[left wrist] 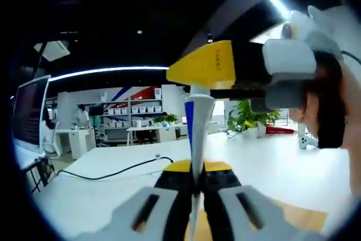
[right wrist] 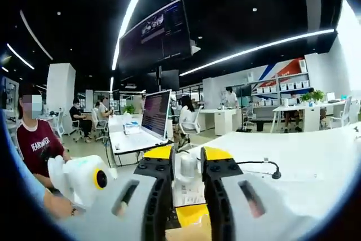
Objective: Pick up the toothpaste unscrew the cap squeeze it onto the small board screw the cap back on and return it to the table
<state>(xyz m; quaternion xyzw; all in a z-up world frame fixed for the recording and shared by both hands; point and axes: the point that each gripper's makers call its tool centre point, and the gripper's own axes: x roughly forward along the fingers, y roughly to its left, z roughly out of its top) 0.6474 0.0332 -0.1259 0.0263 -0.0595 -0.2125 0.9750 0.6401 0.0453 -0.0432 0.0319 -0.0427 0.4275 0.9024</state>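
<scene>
The toothpaste tube (left wrist: 197, 131) is up off the white worktop (left wrist: 271, 165), held between the two grippers. In the left gripper view, the left gripper (left wrist: 196, 174) has its yellow-tipped jaws pressed together on the flat crimped end of the tube, which rises edge-on from the jaws as a thin white and blue strip. At the far end of the tube, the right gripper (left wrist: 217, 69) comes in from the right of the view, its yellow tip sitting just over the tube's top, with a hand (left wrist: 324, 105) in a dark strap behind its grey body.

In the right gripper view, the right gripper (right wrist: 187, 165) has its jaws nearly closed around the tube's white cap (right wrist: 186, 166); both black inner faces touch the cap's sides. Beyond the cap the white printed body of the tube (right wrist: 188, 193) runs down toward the left gripper's yellow tip (right wrist: 190, 214), which shows just below it. A pale wooden board (right wrist: 186, 232) lies under the tube at the bottom of that view; its light brown surface (left wrist: 302, 215) also shows on the worktop beside the left gripper's jaws.

A black cable (left wrist: 113, 170) trails across the worktop beyond the tube. Past the tube on another desk stands an open laptop (right wrist: 152, 119). A person in a dark red shirt (right wrist: 35, 142) stands to the left of the tube, behind the left gripper's white housing.
</scene>
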